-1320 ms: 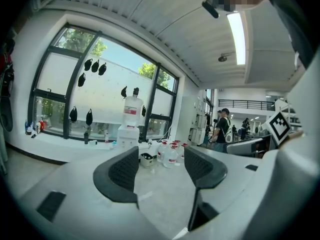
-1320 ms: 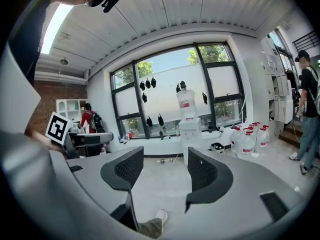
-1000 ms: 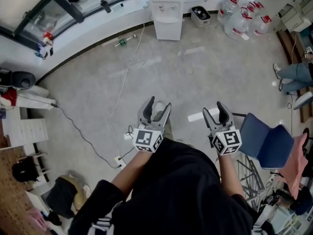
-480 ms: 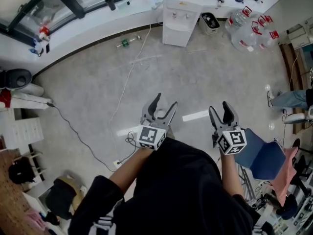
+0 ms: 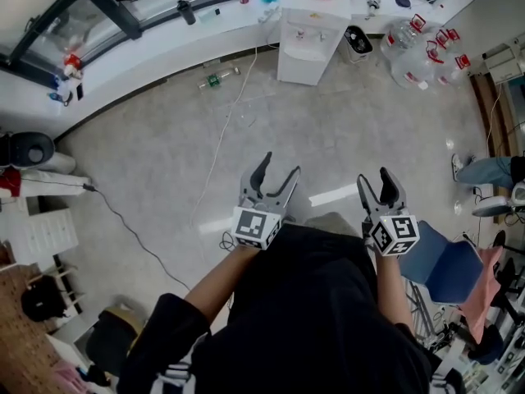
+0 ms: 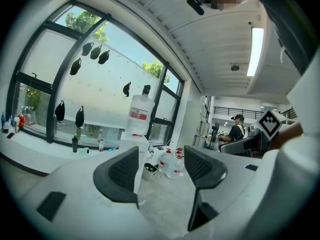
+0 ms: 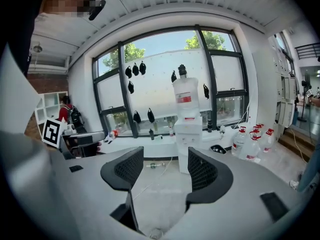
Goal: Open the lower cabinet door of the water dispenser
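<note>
The jaws of the left gripper (image 6: 160,168) are held apart with nothing between them, and those of the right gripper (image 7: 161,170) likewise; only bare floor (image 5: 164,154) is seen through each gap. Well beyond the jaws, framed above the right pair's gap, the water dispenser (image 7: 188,134) is stood against the window counter (image 5: 164,43). Its lower cabinet door (image 5: 298,68) is judged shut and out of reach. The distance should be closed first, then one pair lowered to the door's edge before any pull is made

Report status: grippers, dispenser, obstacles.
Left gripper open, empty. Right gripper open, empty. Water dispenser far ahead, lower door untouched. Cable on the floor, left of the path.
</note>
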`<state>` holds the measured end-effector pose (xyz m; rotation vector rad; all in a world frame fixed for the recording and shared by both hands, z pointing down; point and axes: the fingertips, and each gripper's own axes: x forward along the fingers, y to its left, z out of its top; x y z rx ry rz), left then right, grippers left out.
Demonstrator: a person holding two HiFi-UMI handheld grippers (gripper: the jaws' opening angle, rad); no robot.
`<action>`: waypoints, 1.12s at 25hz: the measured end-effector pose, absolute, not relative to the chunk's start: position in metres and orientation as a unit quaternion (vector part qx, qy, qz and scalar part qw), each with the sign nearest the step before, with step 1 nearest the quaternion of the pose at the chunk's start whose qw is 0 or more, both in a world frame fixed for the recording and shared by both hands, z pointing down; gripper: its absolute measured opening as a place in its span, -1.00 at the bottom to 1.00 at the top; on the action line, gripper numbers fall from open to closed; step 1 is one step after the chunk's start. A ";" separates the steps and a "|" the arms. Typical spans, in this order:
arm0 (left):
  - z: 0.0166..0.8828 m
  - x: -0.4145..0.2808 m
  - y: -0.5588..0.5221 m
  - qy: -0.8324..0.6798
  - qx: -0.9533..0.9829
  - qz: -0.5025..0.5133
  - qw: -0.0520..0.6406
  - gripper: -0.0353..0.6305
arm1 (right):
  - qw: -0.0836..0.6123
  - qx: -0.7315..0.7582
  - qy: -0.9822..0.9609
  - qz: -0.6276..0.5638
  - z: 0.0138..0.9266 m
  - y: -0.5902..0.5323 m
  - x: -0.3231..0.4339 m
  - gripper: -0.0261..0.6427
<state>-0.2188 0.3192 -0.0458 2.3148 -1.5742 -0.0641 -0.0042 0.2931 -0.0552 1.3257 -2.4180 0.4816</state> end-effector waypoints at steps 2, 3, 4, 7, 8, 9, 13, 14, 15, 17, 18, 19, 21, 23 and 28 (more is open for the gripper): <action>-0.044 -0.224 0.317 -0.555 0.813 -0.023 0.171 -0.10 | 0.172 0.463 -0.853 0.166 -0.056 0.287 -0.011 -0.19; -0.044 -0.227 0.315 -0.557 0.812 -0.024 0.171 -0.10 | 0.172 0.461 -0.855 0.165 -0.056 0.283 -0.014 -0.19; -0.045 -0.229 0.312 -0.559 0.811 -0.025 0.171 -0.10 | 0.172 0.459 -0.856 0.164 -0.056 0.278 -0.017 -0.19; -0.046 -0.239 0.302 -0.568 0.806 -0.029 0.165 -0.10 | 0.172 0.453 -0.860 0.159 -0.057 0.262 -0.025 -0.19; -0.046 -0.241 0.299 -0.571 0.804 -0.028 0.166 -0.10 | 0.171 0.450 -0.862 0.157 -0.058 0.257 -0.029 -0.19; -0.045 -0.244 0.296 -0.574 0.801 -0.027 0.167 -0.10 | 0.170 0.448 -0.864 0.155 -0.058 0.252 -0.032 -0.19; -0.044 -0.253 0.282 -0.588 0.792 -0.030 0.162 -0.10 | 0.164 0.434 -0.872 0.156 -0.053 0.231 -0.042 -0.19; -0.044 -0.255 0.276 -0.592 0.790 -0.030 0.157 -0.10 | 0.164 0.429 -0.874 0.158 -0.050 0.225 -0.044 -0.19; -0.043 -0.256 0.270 -0.596 0.787 -0.029 0.154 -0.10 | 0.164 0.423 -0.877 0.160 -0.047 0.218 -0.046 -0.19; -0.041 -0.257 0.257 -0.603 0.782 -0.025 0.153 -0.10 | 0.159 0.414 -0.881 0.164 -0.043 0.200 -0.049 -0.19; -0.041 -0.257 0.249 -0.607 0.780 -0.023 0.152 -0.10 | 0.155 0.411 -0.883 0.165 -0.041 0.189 -0.050 -0.19; -0.041 -0.257 0.238 -0.609 0.779 -0.020 0.150 -0.10 | 0.151 0.409 -0.885 0.165 -0.040 0.175 -0.050 -0.19; -0.039 -0.253 0.214 -0.612 0.776 -0.011 0.149 -0.10 | 0.144 0.408 -0.886 0.166 -0.034 0.144 -0.047 -0.19; -0.030 -0.245 0.186 -0.614 0.772 0.001 0.161 -0.10 | 0.148 0.406 -0.886 0.165 -0.025 0.110 -0.040 -0.19; -0.016 -0.200 0.109 -0.593 0.783 0.036 0.184 -0.10 | 0.144 0.410 -0.884 0.171 -0.013 0.022 -0.010 -0.19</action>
